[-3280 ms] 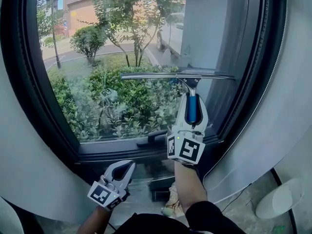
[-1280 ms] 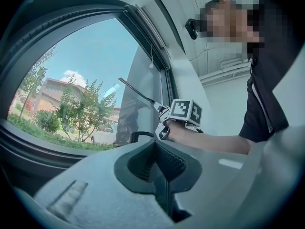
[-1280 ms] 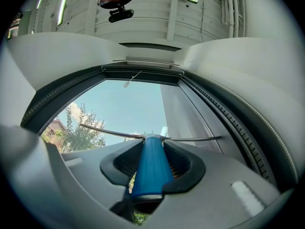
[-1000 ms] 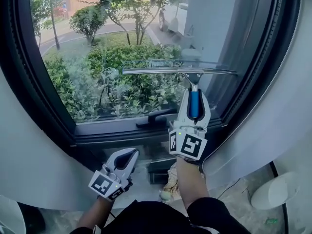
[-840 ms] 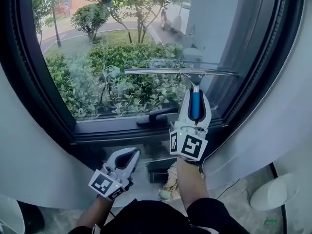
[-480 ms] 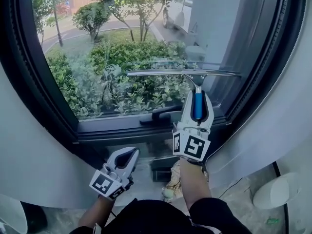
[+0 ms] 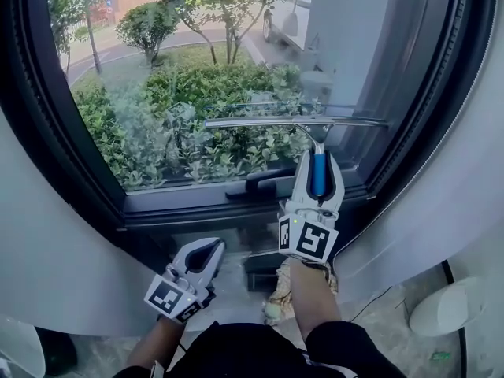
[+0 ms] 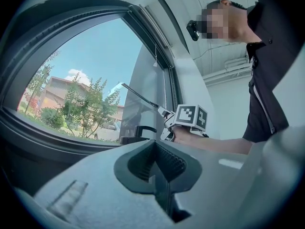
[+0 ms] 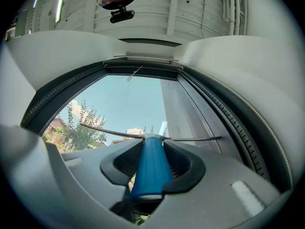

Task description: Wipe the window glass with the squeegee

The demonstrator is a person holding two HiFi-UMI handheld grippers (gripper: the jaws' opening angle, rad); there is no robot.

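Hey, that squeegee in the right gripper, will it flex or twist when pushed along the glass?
The squeegee probably stays stiff: its long blade looks straight and metallic. It may pivot, since the right gripper clamps only its narrow blue handle.

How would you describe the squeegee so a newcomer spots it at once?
Find the big dark-framed window. Across the lower right of its glass runs a thin horizontal metal bar, the squeegee. Unlike the black window handle below it, it has a blue grip, held in the right gripper.

no readable text, labels, brands or numbers anywhere
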